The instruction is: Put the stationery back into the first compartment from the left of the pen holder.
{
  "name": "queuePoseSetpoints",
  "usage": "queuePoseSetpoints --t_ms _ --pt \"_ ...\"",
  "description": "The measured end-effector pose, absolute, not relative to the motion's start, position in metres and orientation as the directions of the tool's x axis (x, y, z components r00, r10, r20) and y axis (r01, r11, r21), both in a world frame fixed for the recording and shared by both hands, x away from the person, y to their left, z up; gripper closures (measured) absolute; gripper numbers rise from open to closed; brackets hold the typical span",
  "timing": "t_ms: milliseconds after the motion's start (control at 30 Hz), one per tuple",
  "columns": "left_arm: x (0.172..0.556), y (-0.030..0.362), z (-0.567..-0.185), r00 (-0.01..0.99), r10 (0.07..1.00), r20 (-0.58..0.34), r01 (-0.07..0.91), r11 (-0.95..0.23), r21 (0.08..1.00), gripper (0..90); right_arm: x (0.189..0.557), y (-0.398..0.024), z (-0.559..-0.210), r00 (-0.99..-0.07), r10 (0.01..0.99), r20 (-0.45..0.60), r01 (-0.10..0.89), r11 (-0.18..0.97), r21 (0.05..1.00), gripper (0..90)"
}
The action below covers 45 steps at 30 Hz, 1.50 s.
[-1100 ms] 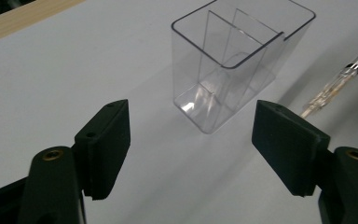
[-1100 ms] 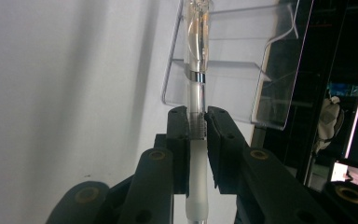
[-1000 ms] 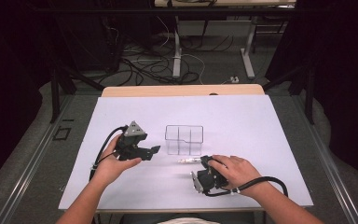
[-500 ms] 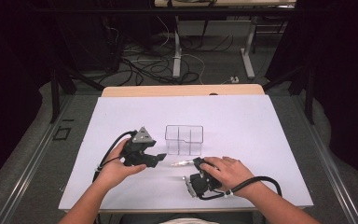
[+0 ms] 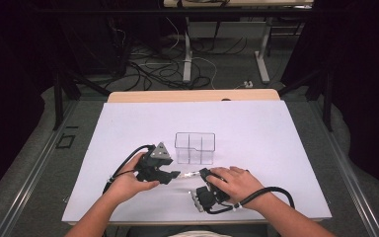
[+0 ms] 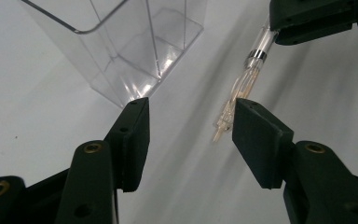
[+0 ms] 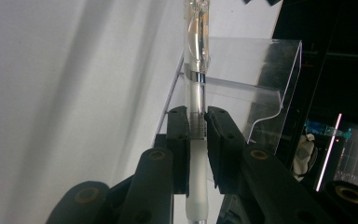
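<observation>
White table (image 5: 256,133): right tongs (image 7: 196,122) clamp clear pen (image 7: 196,70); left tongs (image 6: 189,126) agape, empty, alongside.

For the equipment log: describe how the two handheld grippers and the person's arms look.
Both the left gripper and right gripper are black with flat rectangular pads and brass-coloured pivot pins. The left carries a grey three-cornered plate. A black cable trails from each. Forearms are bare, without sleeves.

The high view looks forward and down from above the near edge of the worktop (image 5: 256,128). Each gripper view looks along its own jaws, close to the surface. All three views share the clear box (image 5: 195,147) (image 6: 121,51) (image 7: 251,84) and the pen (image 5: 191,174) (image 6: 249,70) (image 7: 196,70).
</observation>
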<state>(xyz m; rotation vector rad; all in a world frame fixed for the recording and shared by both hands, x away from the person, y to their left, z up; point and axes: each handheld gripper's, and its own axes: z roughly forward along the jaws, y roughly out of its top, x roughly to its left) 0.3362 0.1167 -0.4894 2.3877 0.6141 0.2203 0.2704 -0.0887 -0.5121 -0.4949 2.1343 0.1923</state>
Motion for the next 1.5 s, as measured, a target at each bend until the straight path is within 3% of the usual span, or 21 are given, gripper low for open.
queuePoseSetpoints --t_ms 1100,1500 --pt "0.329 0.087 -0.503 0.930 0.363 0.052 0.282 -0.799 0.531 73.6 0.267 -0.064 -0.517 -0.462 -0.343 -0.818 -0.487 0.869 -0.089 80.1" --pt "0.326 0.084 -0.502 0.950 0.300 0.088 0.216 -0.835 0.506 78.9 0.266 -0.065 -0.520 -0.466 -0.346 -0.814 -0.481 0.871 -0.095 80.0"
